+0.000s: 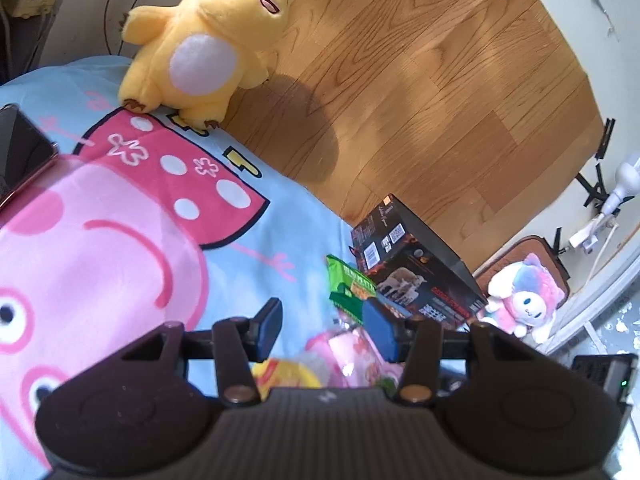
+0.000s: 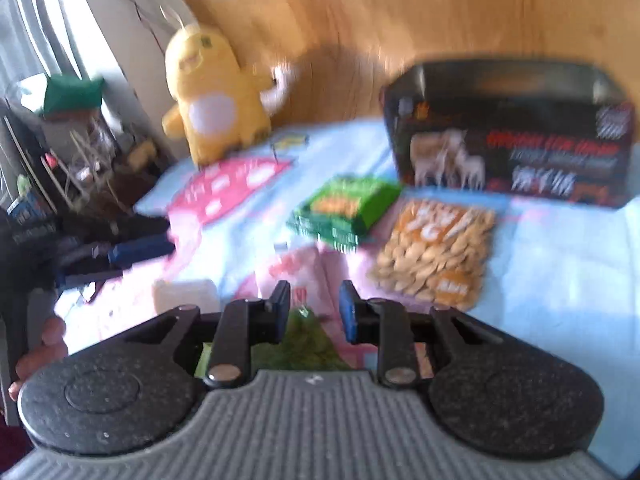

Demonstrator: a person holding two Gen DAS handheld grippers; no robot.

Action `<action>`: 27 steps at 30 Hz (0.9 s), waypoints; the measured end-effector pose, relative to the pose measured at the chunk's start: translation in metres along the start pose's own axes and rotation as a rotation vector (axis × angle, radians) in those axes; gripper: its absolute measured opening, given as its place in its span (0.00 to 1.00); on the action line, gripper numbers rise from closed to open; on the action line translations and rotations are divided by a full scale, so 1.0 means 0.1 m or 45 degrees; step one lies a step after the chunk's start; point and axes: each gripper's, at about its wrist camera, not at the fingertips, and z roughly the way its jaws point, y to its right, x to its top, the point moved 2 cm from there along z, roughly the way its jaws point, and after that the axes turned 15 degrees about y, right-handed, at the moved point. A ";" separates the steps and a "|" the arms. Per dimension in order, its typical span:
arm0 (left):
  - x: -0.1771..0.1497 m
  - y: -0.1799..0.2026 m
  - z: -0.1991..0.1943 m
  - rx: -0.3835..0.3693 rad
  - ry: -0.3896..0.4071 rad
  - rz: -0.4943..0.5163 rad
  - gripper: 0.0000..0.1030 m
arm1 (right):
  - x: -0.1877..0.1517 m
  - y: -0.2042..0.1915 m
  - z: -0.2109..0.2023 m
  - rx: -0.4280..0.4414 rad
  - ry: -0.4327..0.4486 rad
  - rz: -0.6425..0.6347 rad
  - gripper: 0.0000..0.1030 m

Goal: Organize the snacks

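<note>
A black open box (image 2: 512,144) stands at the far right of the bed; it also shows in the left wrist view (image 1: 416,268). In front of it lie a green snack packet (image 2: 346,210), a clear bag of orange-labelled seeds (image 2: 436,256) and a pink packet (image 2: 296,276). A white block (image 2: 185,295) lies at the left. My right gripper (image 2: 314,314) is open above the pink packet and a green packet (image 2: 304,344) beneath it. My left gripper (image 1: 324,330) is open above a pink packet (image 1: 352,352) and a yellow packet (image 1: 288,374), with the green packet (image 1: 350,286) just beyond.
A yellow plush (image 1: 204,44) (image 2: 212,96) stands at the bed's far edge against the wooden headboard (image 1: 420,80). The blue cartoon bedsheet (image 1: 120,208) covers the bed. A phone (image 1: 20,152) lies at left. A pastel plush (image 1: 524,296) sits off the bed at right. The left gripper shows in the right wrist view (image 2: 120,252).
</note>
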 end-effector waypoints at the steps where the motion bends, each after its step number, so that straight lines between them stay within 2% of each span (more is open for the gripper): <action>1: -0.02 -0.02 -0.06 0.005 0.003 -0.004 0.57 | 0.00 -0.07 0.00 0.037 0.006 0.006 0.30; 2: -0.04 -0.03 -0.12 0.012 0.009 -0.005 0.64 | 0.01 -0.16 0.02 0.070 0.004 -0.008 0.32; 3: -0.06 -0.05 -0.19 0.014 0.017 -0.004 0.66 | -0.01 -0.27 0.02 0.102 -0.003 -0.051 0.33; 4: -0.07 -0.06 -0.25 0.012 0.023 -0.006 0.66 | -0.04 -0.39 0.04 0.138 -0.014 -0.116 0.37; 5: -0.08 -0.08 -0.29 0.009 0.027 -0.013 0.66 | -0.06 -0.51 0.06 0.172 -0.027 -0.197 0.47; 7: -0.08 -0.13 -0.37 0.007 0.037 -0.046 0.73 | -0.17 -0.75 0.16 0.196 -0.042 -0.352 0.60; 8: -0.09 -0.15 -0.40 0.004 0.039 -0.060 0.73 | -0.21 -0.83 0.23 0.201 -0.048 -0.400 0.64; 10: -0.10 -0.17 -0.40 -0.004 0.030 -0.076 0.73 | -0.28 -0.95 0.39 0.215 -0.078 -0.418 0.66; 13: -0.18 -0.22 -0.33 -0.012 -0.021 -0.104 0.67 | -0.31 -0.97 0.69 0.152 -0.124 -0.392 0.66; 14: -0.21 -0.23 -0.29 -0.014 -0.042 -0.111 0.59 | -0.33 -0.94 0.77 0.138 -0.152 -0.370 0.64; 15: -0.25 -0.25 -0.25 -0.016 -0.069 -0.121 0.48 | -0.34 -0.89 0.84 0.127 -0.183 -0.333 0.50; 16: -0.29 -0.26 -0.20 -0.025 -0.097 -0.141 0.48 | -0.36 -0.87 0.85 0.137 -0.184 -0.290 0.46; 18: -0.31 -0.24 -0.16 -0.049 -0.100 -0.171 0.47 | -0.35 -0.83 0.78 0.115 -0.159 -0.289 0.46; 21: -0.25 -0.03 -0.05 -0.116 -0.102 -0.124 0.47 | -0.24 -0.74 0.54 0.087 -0.068 -0.293 0.45; 27: -0.05 0.76 0.47 -0.261 -0.114 0.022 0.48 | 0.26 -0.33 0.23 -0.054 0.170 -0.296 0.46</action>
